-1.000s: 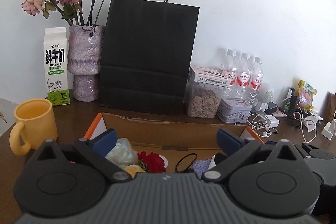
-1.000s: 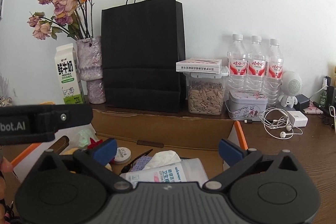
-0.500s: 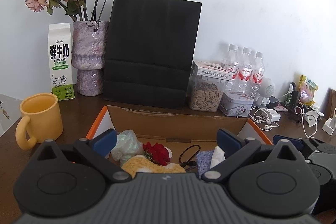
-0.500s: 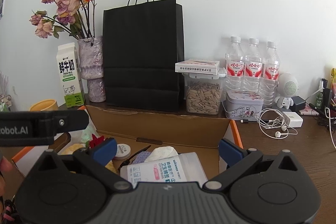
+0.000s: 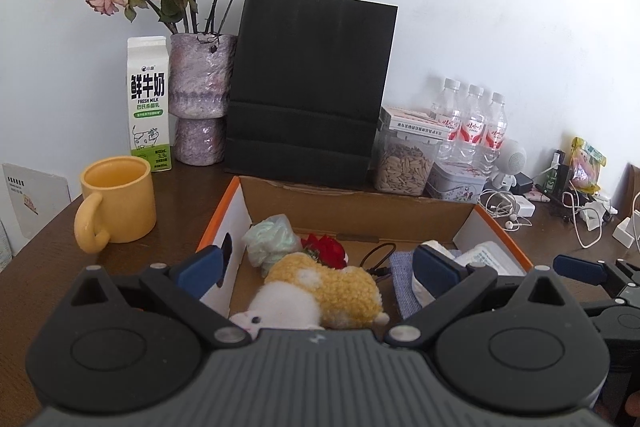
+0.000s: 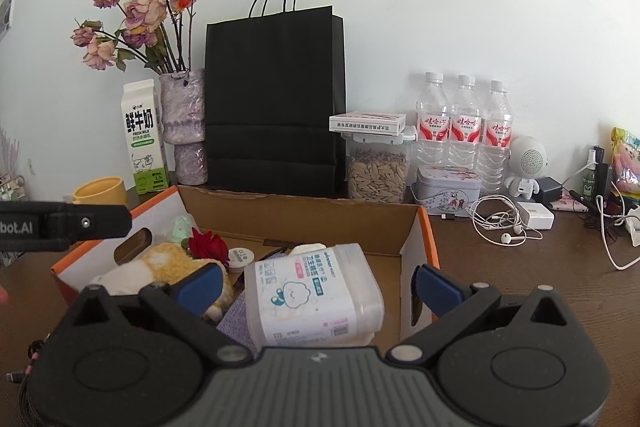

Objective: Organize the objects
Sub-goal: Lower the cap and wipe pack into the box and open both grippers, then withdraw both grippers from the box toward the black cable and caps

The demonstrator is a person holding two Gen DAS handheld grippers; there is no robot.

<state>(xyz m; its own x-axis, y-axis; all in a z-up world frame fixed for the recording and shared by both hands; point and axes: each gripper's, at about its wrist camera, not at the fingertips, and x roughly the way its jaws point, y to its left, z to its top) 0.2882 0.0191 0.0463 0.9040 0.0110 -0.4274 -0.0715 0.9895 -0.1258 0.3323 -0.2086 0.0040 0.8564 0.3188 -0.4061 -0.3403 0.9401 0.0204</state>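
Both grippers have pulled back and risen, so the cardboard box (image 5: 360, 211) now shows its contents: plush toy (image 5: 320, 291) near left, cotton-swab tub (image 6: 312, 299) right. Left gripper (image 5: 316, 267) and right gripper (image 6: 316, 287) hang spread, empty; picking hasn't begun.
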